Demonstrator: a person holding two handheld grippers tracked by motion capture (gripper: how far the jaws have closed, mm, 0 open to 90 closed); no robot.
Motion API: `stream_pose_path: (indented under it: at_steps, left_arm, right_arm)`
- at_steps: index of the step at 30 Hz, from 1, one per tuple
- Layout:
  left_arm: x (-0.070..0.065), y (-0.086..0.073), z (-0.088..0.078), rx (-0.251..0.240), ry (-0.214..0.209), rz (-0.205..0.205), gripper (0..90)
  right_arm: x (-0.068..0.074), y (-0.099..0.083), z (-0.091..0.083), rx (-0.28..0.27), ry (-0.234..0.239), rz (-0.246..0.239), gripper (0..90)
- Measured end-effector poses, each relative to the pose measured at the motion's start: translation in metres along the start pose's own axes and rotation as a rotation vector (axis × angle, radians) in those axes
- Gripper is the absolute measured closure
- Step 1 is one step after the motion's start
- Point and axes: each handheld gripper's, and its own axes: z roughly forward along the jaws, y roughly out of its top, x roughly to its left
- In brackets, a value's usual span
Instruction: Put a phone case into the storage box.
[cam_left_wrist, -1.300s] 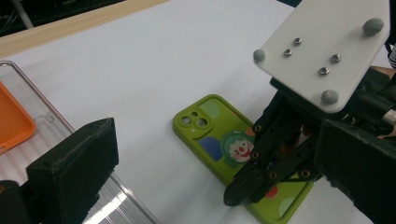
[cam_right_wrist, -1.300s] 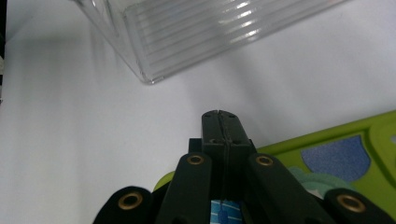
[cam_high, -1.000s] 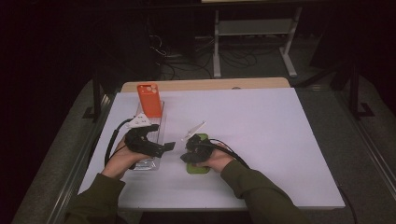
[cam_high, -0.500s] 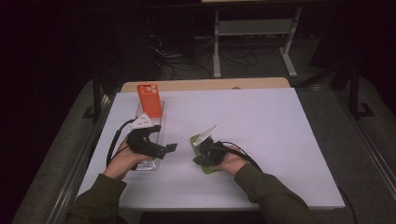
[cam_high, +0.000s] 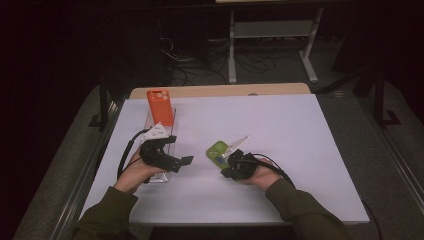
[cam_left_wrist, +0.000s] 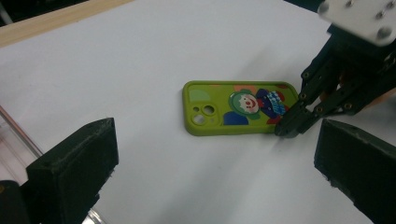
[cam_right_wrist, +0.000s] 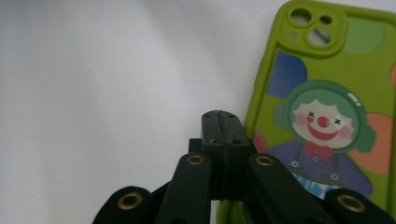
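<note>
On the white sheet that covers the bench (cam_high: 300, 150), a green phone case (cam_high: 218, 151) lies flat with its picture side up, a clown printed on it, near the middle and a little toward the person. At its near end sit the right tongs (cam_high: 229, 165), pressed together with nothing between them, their tips at the case's lower edge; in the right gripper view those closed tips (cam_right_wrist: 219, 122) rest just beside the case's long side (cam_right_wrist: 327, 121). Over to the left, the left tongs (cam_high: 181, 161) stand wide apart and empty, pointing across the sheet at the case (cam_left_wrist: 238, 107). Under that hand is a clear plastic tray (cam_high: 170, 125), and an orange phone case (cam_high: 160, 106) stands upright at its far end. A strip of bare wood (cam_high: 220, 91) shows along the bench's far edge. Beyond it the room is dark, with a pale metal frame (cam_high: 272, 30) and loose cables (cam_high: 195, 55) on the floor.
</note>
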Motion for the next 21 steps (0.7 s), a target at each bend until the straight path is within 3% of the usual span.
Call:
stream_pose_path:
  at_steps: [5,6,10,15,21]
  left_arm:
    - [-0.001,0.000,0.002,0.003,-0.012,0.004,0.0]
    - [-0.002,-0.001,0.003,0.004,-0.017,-0.002,0.0]
    - [-0.004,-0.002,0.005,0.016,-0.025,0.005,0.0]
    - [-0.007,-0.003,0.009,0.022,-0.042,0.019,0.0]
    - [-0.013,-0.003,0.014,0.020,-0.062,0.020,0.0]
  right_arm:
    - [0.000,-0.004,-0.017,-0.067,0.022,0.070,83.4]
    - [-0.002,-0.007,-0.020,-0.070,0.009,0.062,81.7]
    - [-0.006,-0.021,-0.033,-0.102,0.004,0.117,72.8]
    - [-0.014,-0.040,-0.053,-0.147,-0.055,0.138,60.1]
    - [-0.019,-0.067,-0.072,-0.191,-0.137,0.197,39.7]
